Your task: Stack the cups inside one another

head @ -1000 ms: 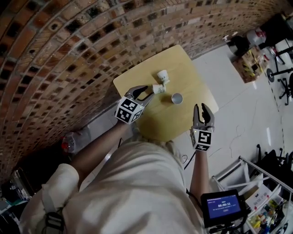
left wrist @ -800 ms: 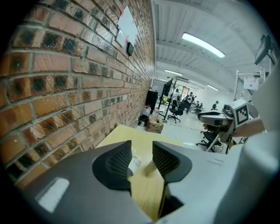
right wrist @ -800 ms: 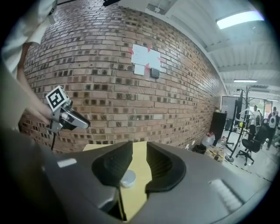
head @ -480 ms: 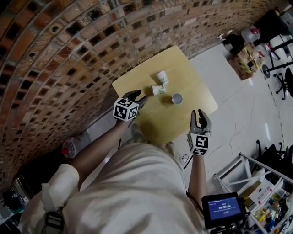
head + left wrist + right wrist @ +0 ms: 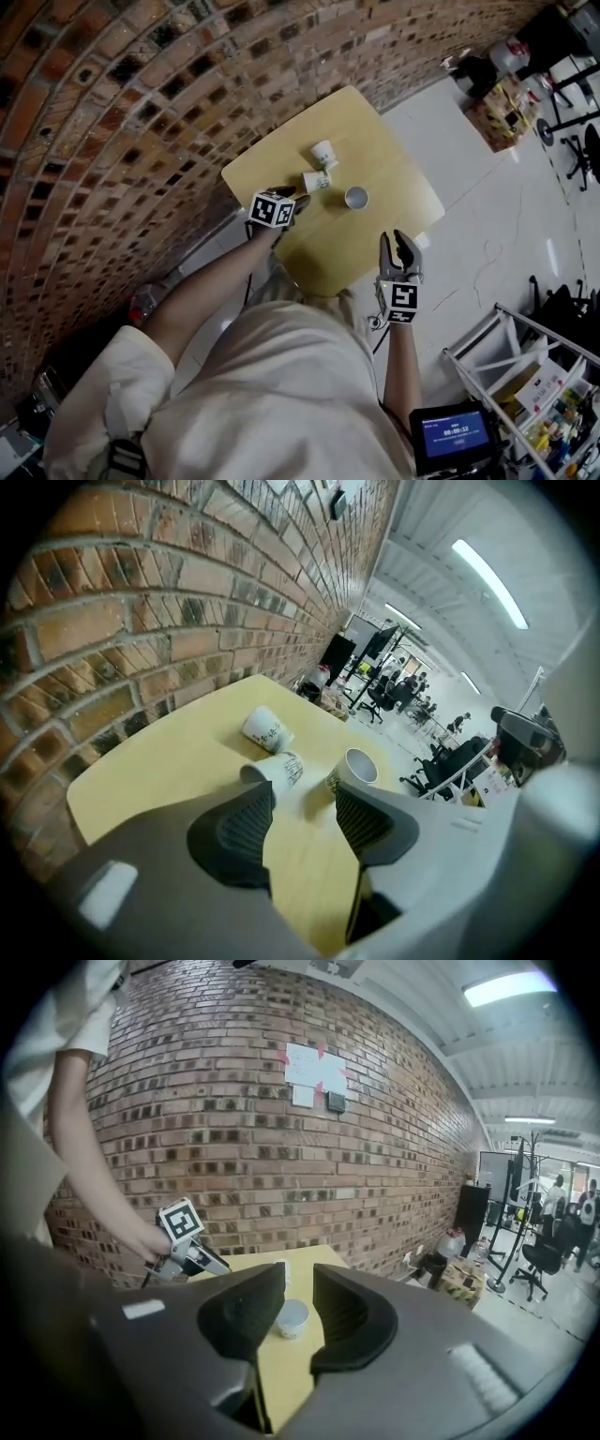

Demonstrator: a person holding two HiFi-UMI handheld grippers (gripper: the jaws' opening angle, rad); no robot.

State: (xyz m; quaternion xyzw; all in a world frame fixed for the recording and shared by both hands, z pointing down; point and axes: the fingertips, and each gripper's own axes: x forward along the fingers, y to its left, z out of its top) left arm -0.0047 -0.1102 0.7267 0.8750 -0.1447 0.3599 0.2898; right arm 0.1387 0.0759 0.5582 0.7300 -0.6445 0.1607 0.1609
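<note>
From the head view, three cups sit on the yellow surface (image 5: 281, 159) against the brick wall (image 5: 141, 112). The far cup (image 5: 323, 153) and the middle cup (image 5: 316, 181) lie tipped over, and the upright cup (image 5: 356, 197) stands just right of them. The left hand-held gripper (image 5: 296, 201) is low at the surface's left edge, with its tips just left of the middle cup. The right hand-held gripper (image 5: 399, 246) hangs off the lower right edge, well apart from the cups.

In the left gripper view, the left hand-held gripper (image 5: 305, 803) has its jaws spread wide; they have just been opening. Only bare surface shows between the pads. The middle cup (image 5: 278, 771) lies on its side just past the left jaw's tip. The upright cup (image 5: 352, 769) stands just past the right jaw's tip, and the far cup (image 5: 267, 729) lies beyond, toward the wall.

In the right gripper view, the right hand-held gripper (image 5: 298, 1283) has its jaws apart, drawn in a little, and pinches nothing. The upright cup (image 5: 292, 1317) shows through the gap, farther off on the surface. The left hand-held gripper (image 5: 202, 1260) is at centre left.
</note>
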